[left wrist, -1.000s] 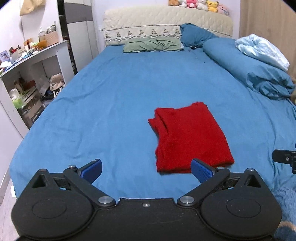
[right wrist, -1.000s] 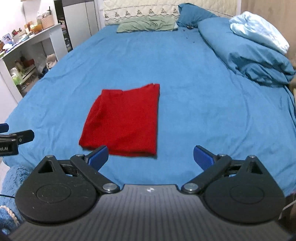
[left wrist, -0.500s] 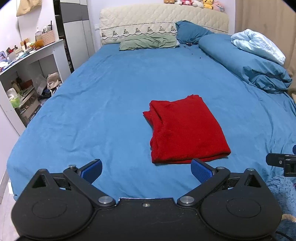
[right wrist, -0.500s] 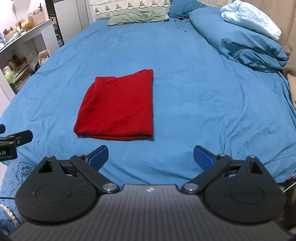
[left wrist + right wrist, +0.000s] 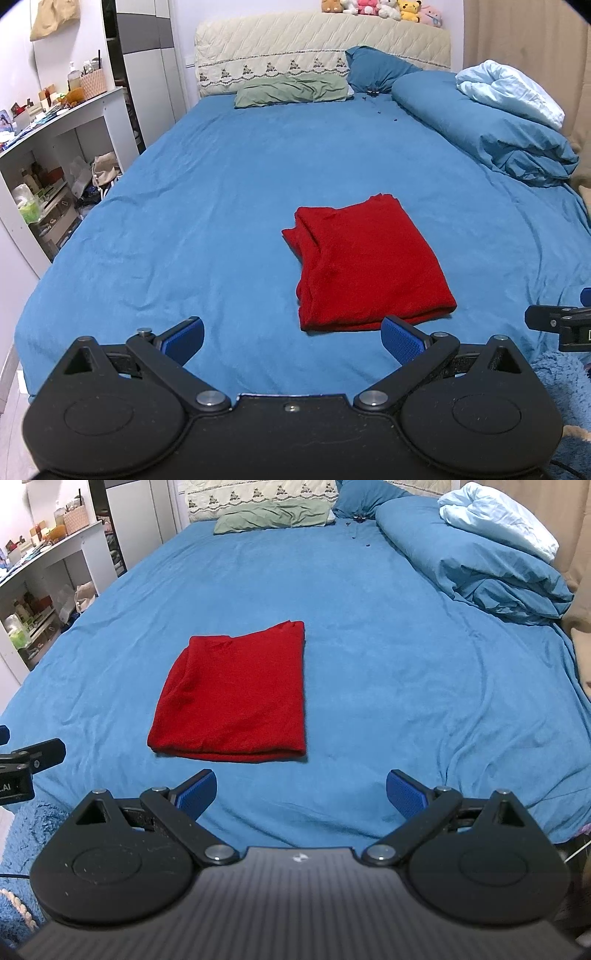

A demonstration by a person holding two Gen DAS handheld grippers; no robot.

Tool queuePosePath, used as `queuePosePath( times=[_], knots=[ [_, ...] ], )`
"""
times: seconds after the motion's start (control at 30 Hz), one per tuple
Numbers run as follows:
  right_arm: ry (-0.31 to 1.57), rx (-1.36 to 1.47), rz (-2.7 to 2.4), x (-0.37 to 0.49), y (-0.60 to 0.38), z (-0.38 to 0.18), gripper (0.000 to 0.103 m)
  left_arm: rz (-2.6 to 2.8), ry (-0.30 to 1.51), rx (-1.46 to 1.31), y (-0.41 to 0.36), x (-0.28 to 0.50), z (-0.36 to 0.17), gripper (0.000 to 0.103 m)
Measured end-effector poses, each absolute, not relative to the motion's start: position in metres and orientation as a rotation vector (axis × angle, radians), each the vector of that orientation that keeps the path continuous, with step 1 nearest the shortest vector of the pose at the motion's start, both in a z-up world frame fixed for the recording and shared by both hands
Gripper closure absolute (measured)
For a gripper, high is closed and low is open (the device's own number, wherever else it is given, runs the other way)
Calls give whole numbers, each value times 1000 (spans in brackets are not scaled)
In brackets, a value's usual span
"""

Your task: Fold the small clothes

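Left gripper (image 5: 291,341), jaws spread wide and empty, faces the folded red knit garment (image 5: 364,264), which lies ahead and to its right on the blue bedsheet (image 5: 207,206). Right gripper (image 5: 301,794), equally wide and empty, sees it (image 5: 236,694) ahead-left. Long axis runs away from both; neither is clearly nearer.

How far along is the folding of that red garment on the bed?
Done, by the look of it: the red garment lies on the blue bed sheet as a compact layered rectangle, with stacked edges showing along its near side. In hand: nothing. The left gripper and right gripper are both open, short of the cloth. Left: perhaps tidying the bunched left edge; no other clothes to fold are visible.
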State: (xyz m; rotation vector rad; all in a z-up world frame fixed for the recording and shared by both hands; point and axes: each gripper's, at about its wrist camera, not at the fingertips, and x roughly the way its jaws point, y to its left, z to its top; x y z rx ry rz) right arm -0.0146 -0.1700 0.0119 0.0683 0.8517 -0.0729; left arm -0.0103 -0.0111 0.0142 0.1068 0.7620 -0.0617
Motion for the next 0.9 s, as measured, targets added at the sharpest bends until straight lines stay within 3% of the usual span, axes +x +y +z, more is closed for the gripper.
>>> queuePosePath(
  times=[0.9],
  knots=[
    [844, 61, -83, -16, -168, 13, 0, -66, 751, 102, -11, -11, 15, 0]
  ],
)
